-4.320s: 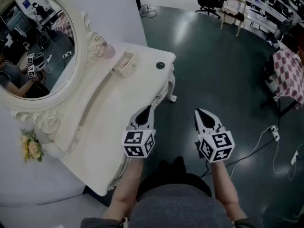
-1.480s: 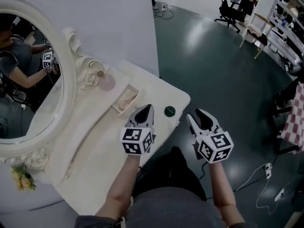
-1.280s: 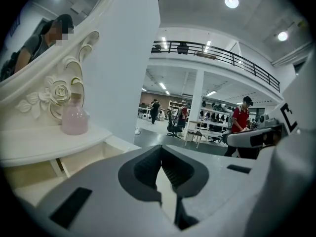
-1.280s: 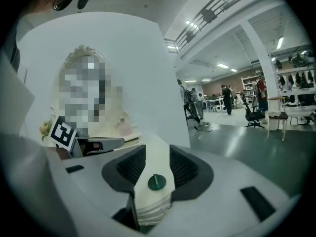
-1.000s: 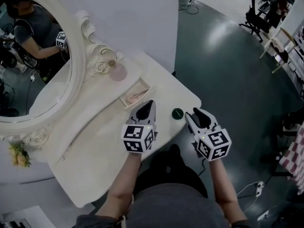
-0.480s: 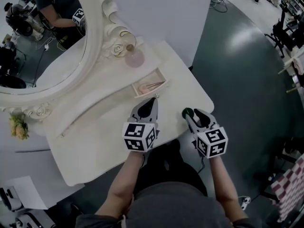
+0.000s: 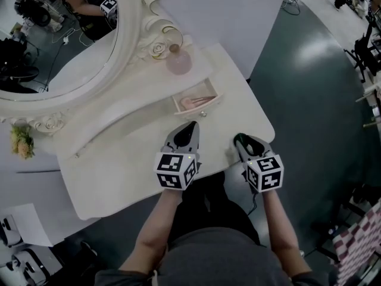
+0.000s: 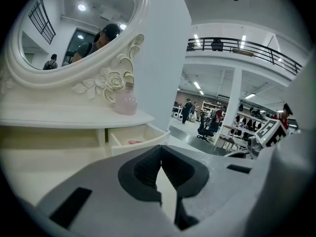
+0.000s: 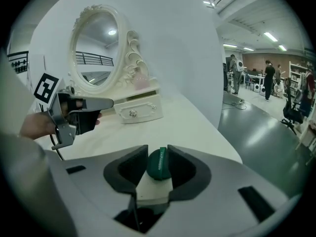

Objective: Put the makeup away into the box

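A round dark-green compact (image 9: pixel 158 164) lies near the right end of the white dressing table (image 7: pixel 119 159). My right gripper (image 7: pixel 245 142) has come down around the compact (image 7: pixel 238 139); its jaws are closing with the compact between them, and I see no firm press on it. The little open drawer box (image 7: pixel 196 103) holds pink makeup items. That box (image 9: pixel 140 110) stands farther along the tabletop. My left gripper (image 7: pixel 189 128) hovers over the table just in front of the box (image 8: pixel 136 139), shut and empty.
An ornate oval mirror (image 7: pixel 59 34) stands at the back of the table with a pink bottle (image 7: pixel 178 63) at its foot. The table's right edge drops to dark floor (image 7: pixel 309 100) just beyond the compact. Chairs stand far off.
The right gripper has sunk onto the green compact and its jaws have narrowed around it. The left gripper has moved lower and closer to the drawer box. The head view has swung over the table.
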